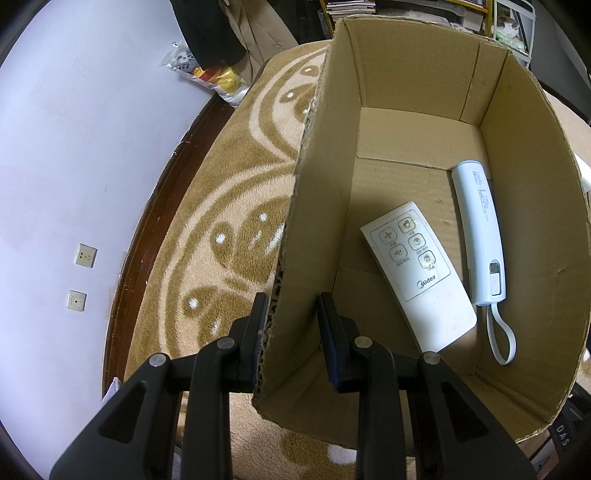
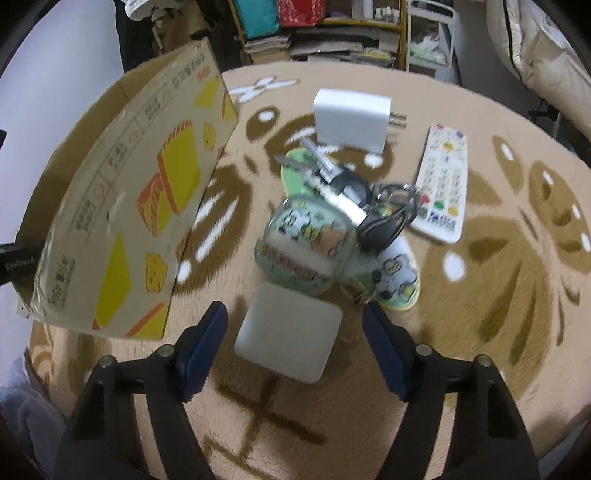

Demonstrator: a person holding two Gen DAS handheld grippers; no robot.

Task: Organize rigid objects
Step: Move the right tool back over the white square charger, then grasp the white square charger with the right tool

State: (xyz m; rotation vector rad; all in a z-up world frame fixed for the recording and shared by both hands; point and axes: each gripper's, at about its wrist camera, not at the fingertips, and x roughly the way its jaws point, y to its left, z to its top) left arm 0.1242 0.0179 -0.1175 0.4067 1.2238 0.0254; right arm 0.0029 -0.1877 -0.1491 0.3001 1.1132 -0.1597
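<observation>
My left gripper [image 1: 291, 297] is closed over the left wall of an open cardboard box [image 1: 317, 155], near its front corner, with one finger outside and one inside. On the box floor lie a white Midea remote [image 1: 417, 273] and a pale blue power bank [image 1: 480, 236] with a strap. My right gripper [image 2: 295, 314] is open above the carpet. A white square pad [image 2: 288, 339] lies between its fingers, untouched. Beyond the pad are a cartoon-printed container [image 2: 306, 240], a bunch of keys with a black cable [image 2: 369, 210], a white charger [image 2: 351, 118] and a white remote [image 2: 443, 184]. The box's printed outer side [image 2: 129, 206] stands at the left.
Everything rests on a beige carpet with brown patterns [image 1: 229, 206]. A white wall with sockets [image 1: 85, 254] and dark skirting lies left. Plastic bags [image 1: 218, 79] sit by the wall. Shelves of books and boxes [image 2: 325, 33] stand behind the carpet. Bedding [image 2: 546, 55] is at the far right.
</observation>
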